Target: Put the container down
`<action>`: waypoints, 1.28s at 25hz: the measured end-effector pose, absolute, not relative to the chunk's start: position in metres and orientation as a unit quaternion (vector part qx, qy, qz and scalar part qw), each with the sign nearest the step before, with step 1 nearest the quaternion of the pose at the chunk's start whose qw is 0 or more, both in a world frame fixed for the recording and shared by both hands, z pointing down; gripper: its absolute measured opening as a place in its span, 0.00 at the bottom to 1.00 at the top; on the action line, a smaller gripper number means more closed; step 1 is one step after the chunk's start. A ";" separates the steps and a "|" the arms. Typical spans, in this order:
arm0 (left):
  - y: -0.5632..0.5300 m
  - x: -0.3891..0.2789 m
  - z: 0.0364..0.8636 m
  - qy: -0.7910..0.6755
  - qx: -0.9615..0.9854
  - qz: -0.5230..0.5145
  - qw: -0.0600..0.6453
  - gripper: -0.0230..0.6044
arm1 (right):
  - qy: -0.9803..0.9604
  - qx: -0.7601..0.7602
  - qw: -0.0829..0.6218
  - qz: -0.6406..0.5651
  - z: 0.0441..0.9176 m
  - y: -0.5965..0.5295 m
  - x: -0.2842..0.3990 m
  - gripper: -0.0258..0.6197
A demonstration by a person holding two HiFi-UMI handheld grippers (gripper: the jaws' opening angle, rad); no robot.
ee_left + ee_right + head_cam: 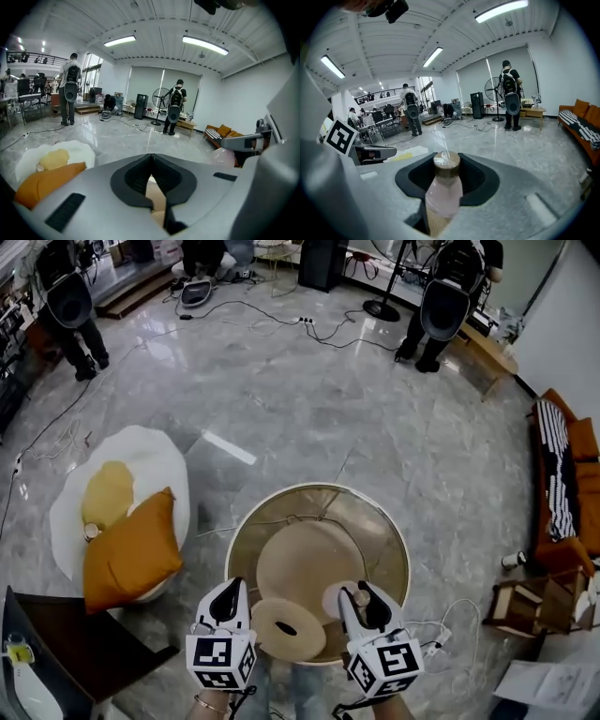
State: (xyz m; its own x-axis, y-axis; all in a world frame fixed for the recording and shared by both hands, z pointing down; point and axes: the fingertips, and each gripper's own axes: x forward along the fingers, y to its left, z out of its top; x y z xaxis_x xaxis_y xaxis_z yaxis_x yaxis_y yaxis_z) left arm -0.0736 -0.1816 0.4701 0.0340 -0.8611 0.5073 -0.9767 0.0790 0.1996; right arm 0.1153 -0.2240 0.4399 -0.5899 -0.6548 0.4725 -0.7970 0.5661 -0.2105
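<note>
Container [443,190]: small pale-pink bottle with a wood-coloured cap [446,161]. It sits in our right tool [361,604], jaws clamped on the body, cap end poking out ahead past the tips. Head view puts it over the near side of the round desk [400,549]; we can't tell if it touches the top.

Handling, our read:
- The wall is smooth and rounded, likely plastic or frosted glass, so it's slippery and will roll if laid on its side.
- It looks light, but we'd treat it as breakable.
- Grip belongs on the widest part of the body, not the neck or cap, which may be loose.
- Base should land flat before we let go.

Left tool [227,604] has its jaw tips together with nothing visibly clamped. It is just beside a tan ring-shaped disc [288,627] over the same desk.
</note>
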 end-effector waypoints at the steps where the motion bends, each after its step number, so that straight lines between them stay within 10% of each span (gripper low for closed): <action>1: -0.181 -0.076 0.480 -0.688 0.666 0.112 0.266 0.03 | -0.868 0.416 0.175 0.208 0.450 -0.224 0.113 0.25; 32: -0.161 -0.123 0.594 -0.702 0.621 0.112 0.332 0.03 | -0.894 0.345 0.233 0.168 0.565 -0.276 0.014 0.25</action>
State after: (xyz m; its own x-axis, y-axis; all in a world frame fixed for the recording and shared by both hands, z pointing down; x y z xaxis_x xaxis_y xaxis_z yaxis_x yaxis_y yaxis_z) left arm -0.1229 -0.1606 0.5937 -0.0095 -0.7967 0.6043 -0.9449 0.2050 0.2554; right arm 0.0143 -0.2758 0.5653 -0.6533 -0.5386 0.5321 -0.6947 0.7058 -0.1386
